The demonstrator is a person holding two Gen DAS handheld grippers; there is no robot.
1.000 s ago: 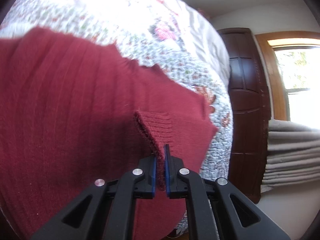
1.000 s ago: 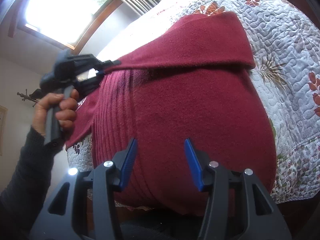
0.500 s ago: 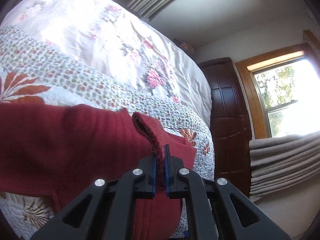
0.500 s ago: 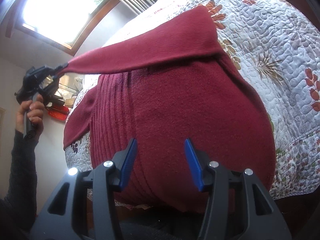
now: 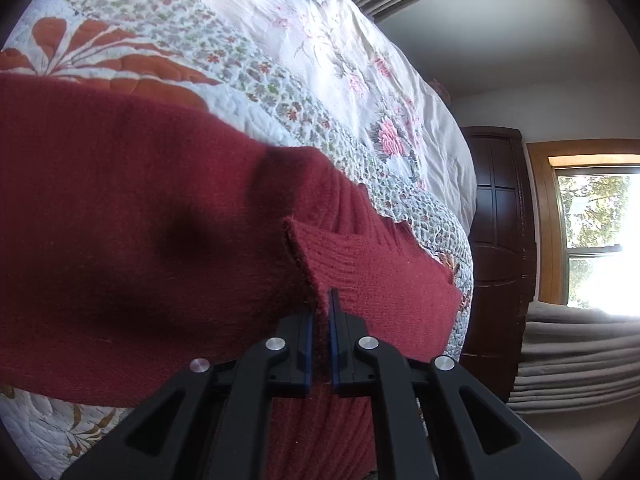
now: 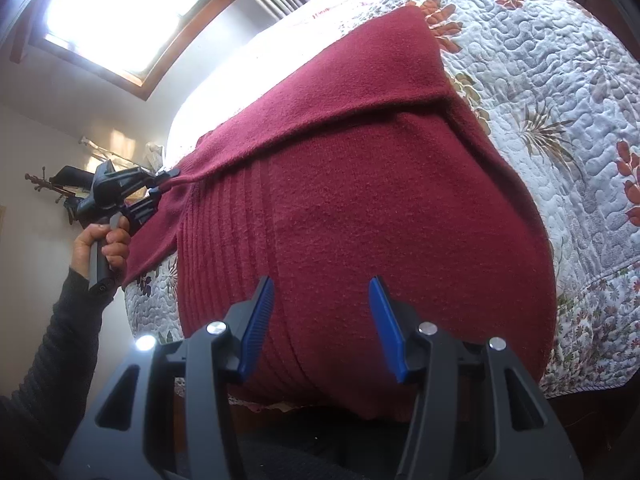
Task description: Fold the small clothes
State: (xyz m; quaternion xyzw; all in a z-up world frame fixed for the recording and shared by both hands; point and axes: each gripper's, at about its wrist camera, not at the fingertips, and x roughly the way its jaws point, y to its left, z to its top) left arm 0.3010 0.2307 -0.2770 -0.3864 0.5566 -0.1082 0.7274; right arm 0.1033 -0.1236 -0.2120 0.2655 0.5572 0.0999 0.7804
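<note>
Pinching red sweater cuff, left gripper

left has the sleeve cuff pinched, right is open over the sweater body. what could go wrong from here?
1. The left gripper holds only the ribbed edge of the cuff; a hard pull could slip it free.
2. The sleeve runs taut across the sweater, and the open right gripper pins nothing, so the body may drag on the quilt.
3. The hem already overhangs the bed edge, so it could slide off.
</note>
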